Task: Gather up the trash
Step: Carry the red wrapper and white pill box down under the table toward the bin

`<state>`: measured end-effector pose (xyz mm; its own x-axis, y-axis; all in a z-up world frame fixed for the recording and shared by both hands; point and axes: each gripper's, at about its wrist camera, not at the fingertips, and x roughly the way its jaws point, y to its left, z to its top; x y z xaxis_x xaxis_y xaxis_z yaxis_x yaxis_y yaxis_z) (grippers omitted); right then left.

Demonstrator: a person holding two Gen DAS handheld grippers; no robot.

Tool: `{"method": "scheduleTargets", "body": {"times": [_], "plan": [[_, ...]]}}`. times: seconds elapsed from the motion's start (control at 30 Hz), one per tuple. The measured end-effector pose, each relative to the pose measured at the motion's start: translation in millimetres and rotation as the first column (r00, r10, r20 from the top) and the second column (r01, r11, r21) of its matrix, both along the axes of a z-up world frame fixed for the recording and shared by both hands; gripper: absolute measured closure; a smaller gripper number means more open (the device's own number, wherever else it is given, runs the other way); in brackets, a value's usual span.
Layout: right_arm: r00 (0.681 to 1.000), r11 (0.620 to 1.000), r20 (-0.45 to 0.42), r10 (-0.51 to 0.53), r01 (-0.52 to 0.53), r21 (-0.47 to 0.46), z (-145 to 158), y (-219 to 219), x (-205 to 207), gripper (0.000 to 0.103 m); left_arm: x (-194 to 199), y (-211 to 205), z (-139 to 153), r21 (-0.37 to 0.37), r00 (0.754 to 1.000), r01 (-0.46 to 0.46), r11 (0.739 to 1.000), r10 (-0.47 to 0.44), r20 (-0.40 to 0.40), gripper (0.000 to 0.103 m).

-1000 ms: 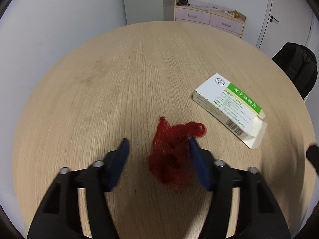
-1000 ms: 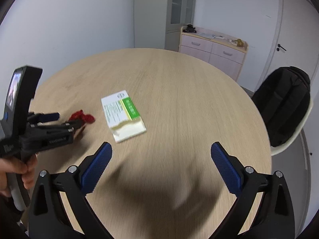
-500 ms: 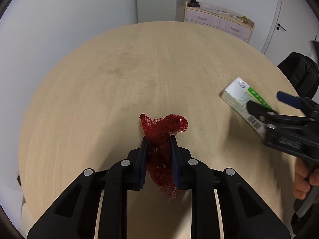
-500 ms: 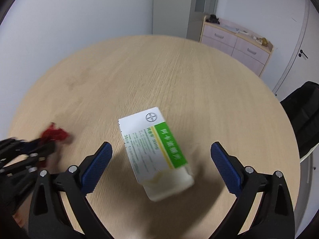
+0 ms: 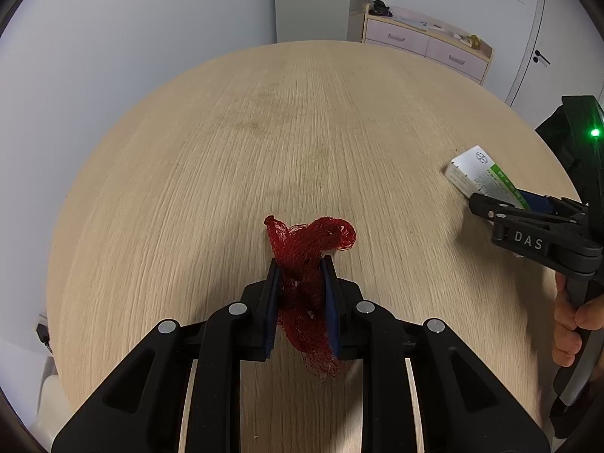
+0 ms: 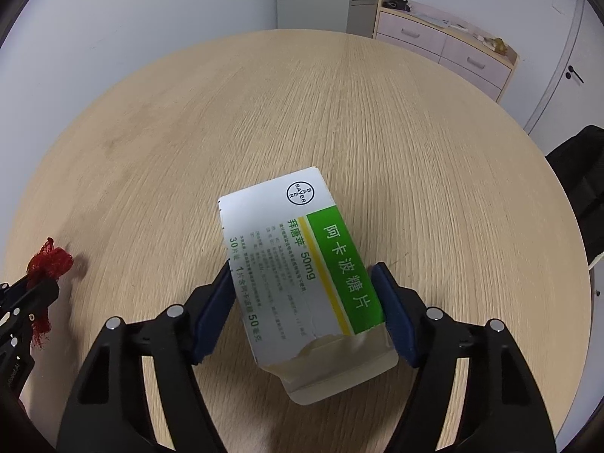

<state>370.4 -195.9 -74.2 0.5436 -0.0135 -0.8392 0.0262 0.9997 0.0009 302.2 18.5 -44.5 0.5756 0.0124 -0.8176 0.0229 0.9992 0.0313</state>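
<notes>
A crumpled red mesh net lies on the round wooden table, and my left gripper is shut on it, with mesh bulging above and below the blue pads. A white and green medicine box with a torn near end lies flat between the fingers of my right gripper. Its jaws are closing, and the blue pads touch both long sides of the box. In the left wrist view the box and right gripper are at the far right. The right wrist view shows the net at the far left.
A person's hand holds the right gripper's handle. Behind the table stands a low pink dresser against the wall. A black backpack sits on a chair off the table's right edge. Bare tabletop stretches beyond both items.
My left gripper closed onto the red net and kept its hold. My right gripper came down over the medicine box and narrowed its jaws until the pads met the box's sides.
</notes>
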Motion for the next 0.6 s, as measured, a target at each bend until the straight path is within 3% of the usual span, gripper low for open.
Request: {"method": "scheduleTargets", "body": {"times": [0.6], "plan": [[0.996,0.998,0.076,-0.051,0.054,-0.028,23.6,2.8,-70.1,0.035,-48.5,0.9,2.5,0.003,1.0,-0.03,1.0,0.03,0.01,0.083]]}}
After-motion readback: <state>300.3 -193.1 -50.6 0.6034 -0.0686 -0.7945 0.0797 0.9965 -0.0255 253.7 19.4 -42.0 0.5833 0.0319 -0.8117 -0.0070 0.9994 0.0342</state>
